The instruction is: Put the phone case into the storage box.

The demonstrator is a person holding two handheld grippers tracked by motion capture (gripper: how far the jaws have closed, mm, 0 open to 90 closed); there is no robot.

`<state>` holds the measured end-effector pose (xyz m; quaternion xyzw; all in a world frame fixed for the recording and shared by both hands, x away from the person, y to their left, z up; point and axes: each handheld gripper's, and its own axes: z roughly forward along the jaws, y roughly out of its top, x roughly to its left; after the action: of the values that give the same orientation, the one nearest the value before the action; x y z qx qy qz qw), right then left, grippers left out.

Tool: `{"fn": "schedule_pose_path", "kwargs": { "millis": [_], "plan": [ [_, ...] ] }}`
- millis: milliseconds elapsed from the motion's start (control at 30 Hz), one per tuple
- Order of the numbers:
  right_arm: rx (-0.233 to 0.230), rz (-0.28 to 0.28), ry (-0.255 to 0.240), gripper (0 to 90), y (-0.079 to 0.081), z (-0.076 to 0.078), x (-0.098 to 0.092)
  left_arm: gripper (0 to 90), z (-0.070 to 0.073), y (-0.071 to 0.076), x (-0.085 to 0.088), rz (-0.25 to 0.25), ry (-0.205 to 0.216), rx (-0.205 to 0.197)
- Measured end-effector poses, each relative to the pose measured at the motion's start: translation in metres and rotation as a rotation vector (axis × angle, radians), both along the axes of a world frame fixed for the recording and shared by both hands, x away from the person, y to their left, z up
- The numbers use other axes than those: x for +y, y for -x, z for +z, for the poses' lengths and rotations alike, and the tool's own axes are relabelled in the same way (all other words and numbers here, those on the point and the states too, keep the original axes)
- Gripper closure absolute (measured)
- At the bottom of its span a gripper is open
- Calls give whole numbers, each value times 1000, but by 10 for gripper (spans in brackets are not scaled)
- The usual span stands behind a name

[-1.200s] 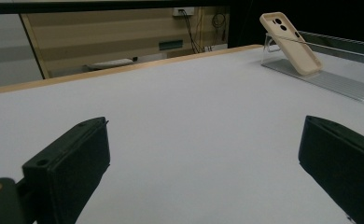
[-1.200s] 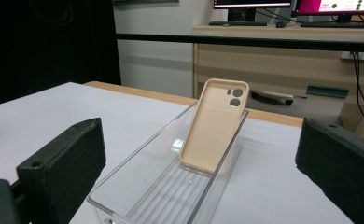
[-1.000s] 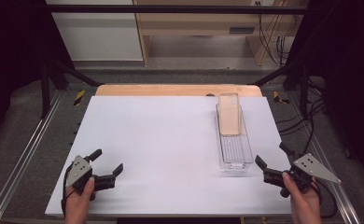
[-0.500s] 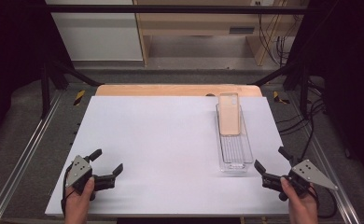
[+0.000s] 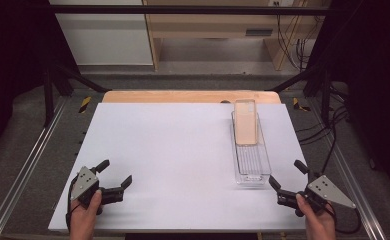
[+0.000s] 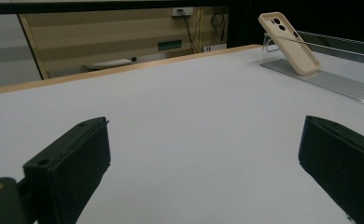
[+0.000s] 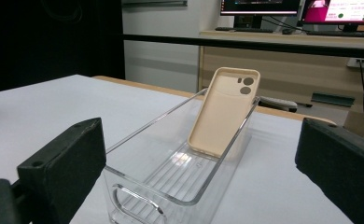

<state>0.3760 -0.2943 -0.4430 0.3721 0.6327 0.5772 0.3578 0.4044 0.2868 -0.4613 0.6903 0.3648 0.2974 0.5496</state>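
Observation:
A beige phone case point(image 5: 245, 121) point(image 7: 224, 110) point(image 6: 288, 41) leans tilted inside a long clear plastic bin point(image 5: 251, 162) point(image 7: 171, 175) point(image 6: 329, 81) on the right half of the white table point(image 5: 173, 150). My right gripper point(image 5: 287, 174) is open near the table's front right corner, just in front of the bin's near end, with nothing between its jaws. At the front left my left gripper point(image 5: 115, 172) is open too and holds nothing, far from the bin.
A wooden strip point(image 5: 183, 96) edges the table's far side. Metal rails point(image 5: 23, 170) run along both sides of the table. Cables point(image 5: 328, 135) hang at the right. Desks with monitors point(image 7: 259, 5) stand beyond the table.
My right gripper has drifted slightly toward the near edge of the table. The left gripper, the bin and the case have stayed put.

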Motion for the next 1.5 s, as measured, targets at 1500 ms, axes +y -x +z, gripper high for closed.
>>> {"fn": "schedule_pose_path", "kwargs": {
  "millis": [1500],
  "plan": [
    [-5, 105, 9, 26, -35, -19, 28, 18, 1, 1, 2, -10, 3, -21]
  ]
}}
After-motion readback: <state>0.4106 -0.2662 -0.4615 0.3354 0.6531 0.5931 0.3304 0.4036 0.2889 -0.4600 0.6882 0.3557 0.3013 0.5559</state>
